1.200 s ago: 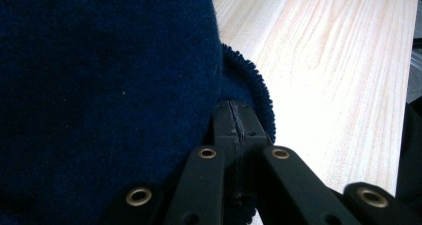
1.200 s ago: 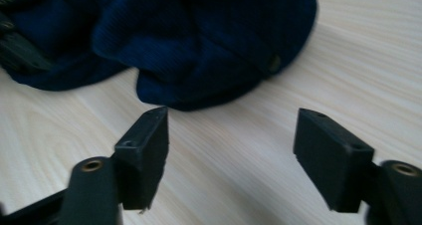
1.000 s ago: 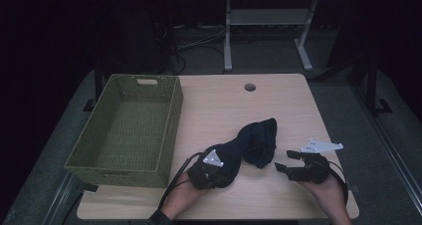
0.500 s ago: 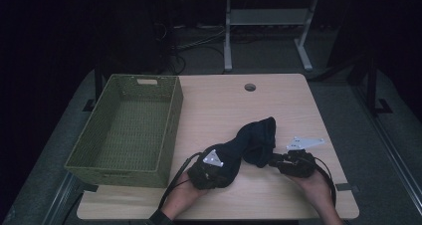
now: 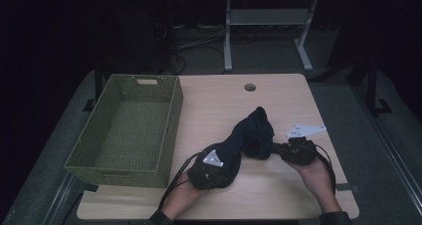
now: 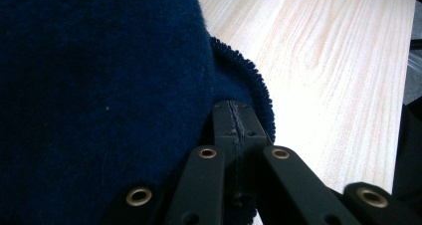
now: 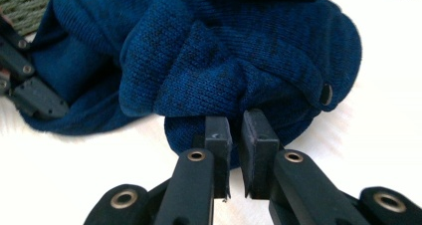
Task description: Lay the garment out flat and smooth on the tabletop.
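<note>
1. Two holds on one dark blue knit garment point(image 5: 249, 138), bunched on the surface point(image 5: 278, 195) right of the green basket point(image 5: 124, 130).
2. Left hand-held gripper point(image 6: 234, 120): clenched on the garment's near-left edge, cloth draped over its body.
3. Right hand-held gripper point(image 7: 235, 130): jaws just closing, nearly together, tips at a knit fold at the garment's right end; cloth actually pinched or not — cannot tell.
4. Long axis: near-left to far-right, spanning both grippers, right end nearer the right hand point(image 5: 316, 172).
5. Likely next: lifting or spreading between them.
</note>
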Demonstrator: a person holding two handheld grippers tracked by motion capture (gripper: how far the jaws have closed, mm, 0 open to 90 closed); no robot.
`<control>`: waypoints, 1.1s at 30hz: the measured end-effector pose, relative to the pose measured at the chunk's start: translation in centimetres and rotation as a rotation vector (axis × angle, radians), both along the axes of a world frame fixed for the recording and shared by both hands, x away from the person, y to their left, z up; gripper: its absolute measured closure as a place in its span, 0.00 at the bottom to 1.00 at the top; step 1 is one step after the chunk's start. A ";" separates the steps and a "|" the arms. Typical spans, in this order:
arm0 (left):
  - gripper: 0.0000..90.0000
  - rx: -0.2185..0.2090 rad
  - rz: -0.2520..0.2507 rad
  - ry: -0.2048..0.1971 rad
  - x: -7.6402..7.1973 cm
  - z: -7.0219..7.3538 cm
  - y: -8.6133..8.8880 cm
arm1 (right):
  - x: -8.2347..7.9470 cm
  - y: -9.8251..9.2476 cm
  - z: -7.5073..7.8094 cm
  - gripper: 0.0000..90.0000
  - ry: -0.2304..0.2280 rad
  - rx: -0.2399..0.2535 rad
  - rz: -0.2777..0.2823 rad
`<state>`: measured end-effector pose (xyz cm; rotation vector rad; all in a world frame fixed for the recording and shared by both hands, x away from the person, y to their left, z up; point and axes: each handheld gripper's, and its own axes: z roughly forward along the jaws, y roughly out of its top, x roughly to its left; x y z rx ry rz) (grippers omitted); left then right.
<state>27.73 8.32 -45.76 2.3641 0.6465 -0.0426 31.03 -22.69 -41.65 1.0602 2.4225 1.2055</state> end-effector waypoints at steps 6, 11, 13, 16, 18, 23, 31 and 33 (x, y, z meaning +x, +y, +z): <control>1.00 -0.006 0.004 0.001 0.0 0.0 0.0 | 1.3 0.2 2.0 0.93 -0.033 -0.011 -0.007; 1.00 -0.016 0.005 0.010 0.0 -0.1 0.0 | 2.5 0.2 3.8 0.93 -0.063 -0.017 -0.019; 1.00 -0.016 0.003 0.013 0.0 -0.1 0.1 | 3.0 0.1 4.4 0.93 -0.068 -0.014 -0.026; 1.00 -0.016 0.000 0.016 0.0 -0.1 0.1 | 3.6 0.1 5.1 0.93 -0.078 -0.022 -0.035; 1.00 -0.015 -0.003 0.018 0.0 -0.1 0.1 | 4.1 0.1 5.5 0.94 -0.081 -0.028 -0.042; 1.00 -0.014 -0.006 0.026 0.0 -0.1 0.1 | 5.8 0.3 6.2 0.94 -0.087 -0.058 -0.058; 1.00 -0.017 -0.006 0.031 -0.1 -0.1 0.1 | 9.0 1.0 6.1 0.94 -0.066 -0.114 -0.080; 1.00 -0.019 -0.006 0.031 -0.1 -0.1 0.1 | 9.8 1.1 5.8 0.94 -0.064 -0.122 -0.088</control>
